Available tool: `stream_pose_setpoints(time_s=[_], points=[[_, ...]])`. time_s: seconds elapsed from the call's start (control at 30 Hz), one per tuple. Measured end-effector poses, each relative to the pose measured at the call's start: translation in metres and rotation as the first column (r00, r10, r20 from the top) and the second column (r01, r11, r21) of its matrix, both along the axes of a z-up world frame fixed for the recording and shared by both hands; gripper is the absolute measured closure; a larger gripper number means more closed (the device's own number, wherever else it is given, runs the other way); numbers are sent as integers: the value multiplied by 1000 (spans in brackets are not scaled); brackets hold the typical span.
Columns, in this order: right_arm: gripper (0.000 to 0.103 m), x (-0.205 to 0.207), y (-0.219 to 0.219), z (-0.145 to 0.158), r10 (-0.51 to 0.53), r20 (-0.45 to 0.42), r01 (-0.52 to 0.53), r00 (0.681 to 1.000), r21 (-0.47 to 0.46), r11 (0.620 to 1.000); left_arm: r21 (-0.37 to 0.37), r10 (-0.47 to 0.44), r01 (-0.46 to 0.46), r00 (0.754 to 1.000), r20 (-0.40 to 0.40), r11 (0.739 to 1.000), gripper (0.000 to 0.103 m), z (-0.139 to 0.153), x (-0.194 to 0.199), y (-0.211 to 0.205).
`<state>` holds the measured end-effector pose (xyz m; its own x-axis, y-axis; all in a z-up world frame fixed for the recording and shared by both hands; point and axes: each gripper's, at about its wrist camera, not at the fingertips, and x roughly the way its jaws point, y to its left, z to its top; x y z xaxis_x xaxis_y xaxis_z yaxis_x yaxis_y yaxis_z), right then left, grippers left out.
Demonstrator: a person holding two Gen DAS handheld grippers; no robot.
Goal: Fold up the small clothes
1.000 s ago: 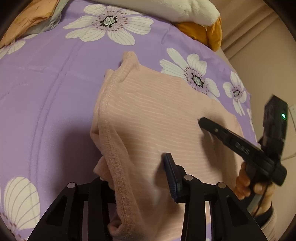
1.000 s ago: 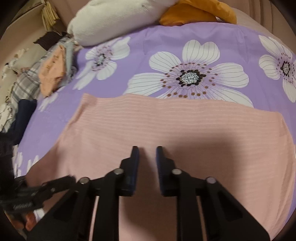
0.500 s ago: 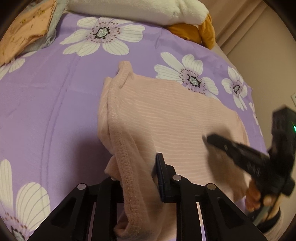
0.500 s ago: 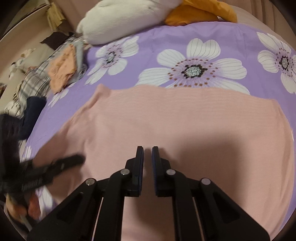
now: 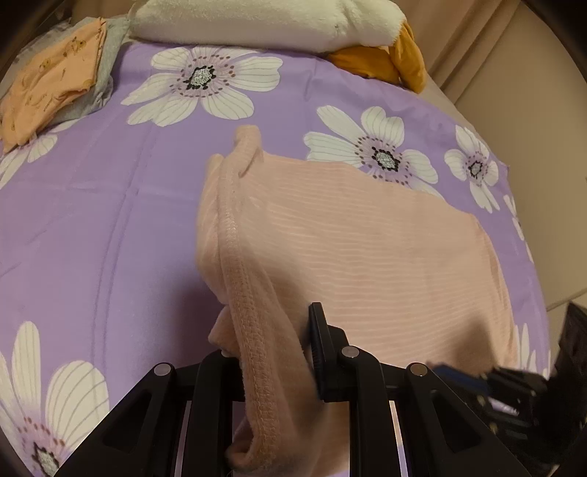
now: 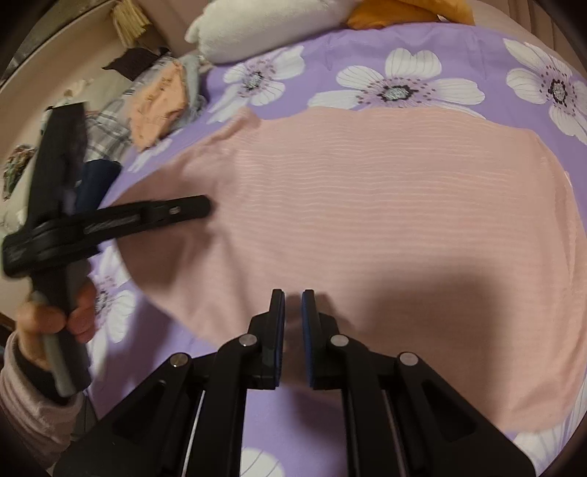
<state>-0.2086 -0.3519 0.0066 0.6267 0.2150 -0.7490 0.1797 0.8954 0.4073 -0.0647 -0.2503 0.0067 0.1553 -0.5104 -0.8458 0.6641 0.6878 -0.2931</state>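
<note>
A pink ribbed garment [image 5: 359, 249] lies spread on the purple flowered bedsheet [image 5: 91, 220]. My left gripper [image 5: 271, 341] is shut on the garment's stitched hem and holds that edge lifted off the sheet. In the right wrist view the garment [image 6: 385, 205] fills the middle, and the left gripper [image 6: 198, 207] shows at its left edge. My right gripper [image 6: 292, 312] hangs above the garment's near edge, its jaws almost closed with a narrow gap and nothing between them. It shows blurred at the lower right of the left wrist view [image 5: 513, 385].
A white plush pillow [image 5: 256, 18] and an orange cushion [image 5: 385, 58] lie at the head of the bed. Folded orange and grey clothes [image 5: 55, 80] sit at the back left. More clothes [image 6: 106, 124] are piled beside the bed on the left.
My left gripper has pulled back and lifted with the hem. My right gripper has drawn back toward the garment's near edge, and its jaws have narrowed.
</note>
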Motion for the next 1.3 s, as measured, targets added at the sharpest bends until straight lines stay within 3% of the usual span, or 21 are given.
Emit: stream_pose_setpoints(time_s=[0.23, 0.5, 0.83, 1.3], points=[[93, -7, 12, -21, 3, -39, -3, 999, -6, 1000, 13, -5, 5, 1000, 22, 1000, 84, 5, -6, -4], [91, -22, 2, -2, -13, 39, 12, 999, 16, 1000, 11, -32, 31, 996, 84, 999, 88, 27, -18, -14], [91, -50, -45, 8, -148, 103, 141, 984, 76, 987, 21, -54, 51, 987, 153, 998, 92, 52, -40, -48], [90, -74, -102, 4, -287, 142, 258, 947, 193, 947, 67, -189, 180, 961, 201, 981, 92, 60, -94, -108]])
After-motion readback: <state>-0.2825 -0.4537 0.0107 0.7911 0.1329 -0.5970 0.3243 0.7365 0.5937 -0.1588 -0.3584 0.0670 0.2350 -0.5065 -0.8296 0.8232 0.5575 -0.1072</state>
